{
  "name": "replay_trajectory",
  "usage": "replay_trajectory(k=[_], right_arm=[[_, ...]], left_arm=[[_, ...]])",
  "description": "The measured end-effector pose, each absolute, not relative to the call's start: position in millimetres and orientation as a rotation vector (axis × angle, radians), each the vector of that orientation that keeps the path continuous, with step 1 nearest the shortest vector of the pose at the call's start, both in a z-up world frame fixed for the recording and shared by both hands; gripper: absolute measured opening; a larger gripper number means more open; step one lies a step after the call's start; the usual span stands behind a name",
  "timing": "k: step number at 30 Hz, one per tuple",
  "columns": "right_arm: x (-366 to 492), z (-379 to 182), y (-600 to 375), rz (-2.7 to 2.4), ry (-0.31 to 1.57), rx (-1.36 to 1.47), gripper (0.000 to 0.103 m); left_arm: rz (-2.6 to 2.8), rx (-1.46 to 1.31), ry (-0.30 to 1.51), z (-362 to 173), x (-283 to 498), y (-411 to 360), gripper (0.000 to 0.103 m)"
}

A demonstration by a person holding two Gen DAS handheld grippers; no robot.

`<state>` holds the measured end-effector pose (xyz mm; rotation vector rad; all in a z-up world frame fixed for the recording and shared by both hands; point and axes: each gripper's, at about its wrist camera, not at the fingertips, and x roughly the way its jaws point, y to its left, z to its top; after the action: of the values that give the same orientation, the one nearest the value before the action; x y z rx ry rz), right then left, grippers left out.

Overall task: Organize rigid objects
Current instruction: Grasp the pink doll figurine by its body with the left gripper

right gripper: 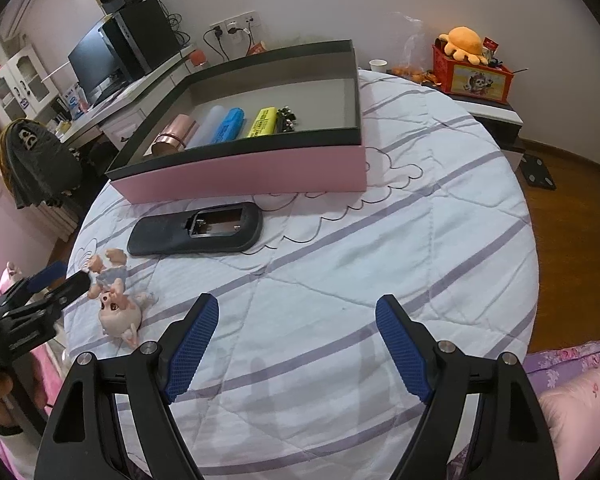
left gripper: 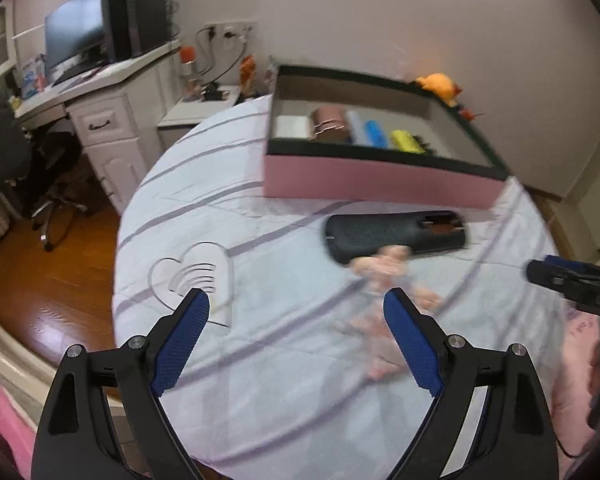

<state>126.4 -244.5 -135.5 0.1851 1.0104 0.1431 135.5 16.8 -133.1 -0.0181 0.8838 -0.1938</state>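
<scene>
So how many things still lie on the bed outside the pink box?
2: the dark remote, back up, just before the pink box, and the small doll nearer, by the left gripper.

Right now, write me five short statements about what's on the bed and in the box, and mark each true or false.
1. The pink box holds a blue item and a yellow item. True.
2. The black remote lies inside the box. False: it lies on the quilt, in front of the box.
3. The right hand-held gripper is shut on the doll. False: it is open with nothing between its fingers.
4. The remote's battery compartment is uncovered. True.
5. The left hand-held gripper is closed. False: it is open, with the doll lying near its right finger.
</scene>
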Motion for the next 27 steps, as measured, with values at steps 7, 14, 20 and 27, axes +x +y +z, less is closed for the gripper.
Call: replay_trajectory(k=[7, 14, 20, 27], right_arm=[[125.0, -136.5, -251.4, 0.141, 1.001, 0.199, 0.082], [122.4, -141.6, -261.9, 0.142, 1.005, 0.209, 0.082], [123.5, -149.8, -268.1, 0.167, 1.014, 0.220, 0.082], [127.3, -154.4, -270.1, 0.201, 1.018, 0.226, 0.082]], left_arm=[[-0.261, -0.004, 0.891, -136.5, 121.5, -25.6, 0.091], [-0.138, -0.046, 0.975, -166.0, 135.4, -50.9, 0.090], [-0.096, -0.028, 0.993, -175.4, 138.9, -58.9, 0.075], [-0.103, -0.005, 0.974, -173.9, 140.6, -57.0, 0.055]])
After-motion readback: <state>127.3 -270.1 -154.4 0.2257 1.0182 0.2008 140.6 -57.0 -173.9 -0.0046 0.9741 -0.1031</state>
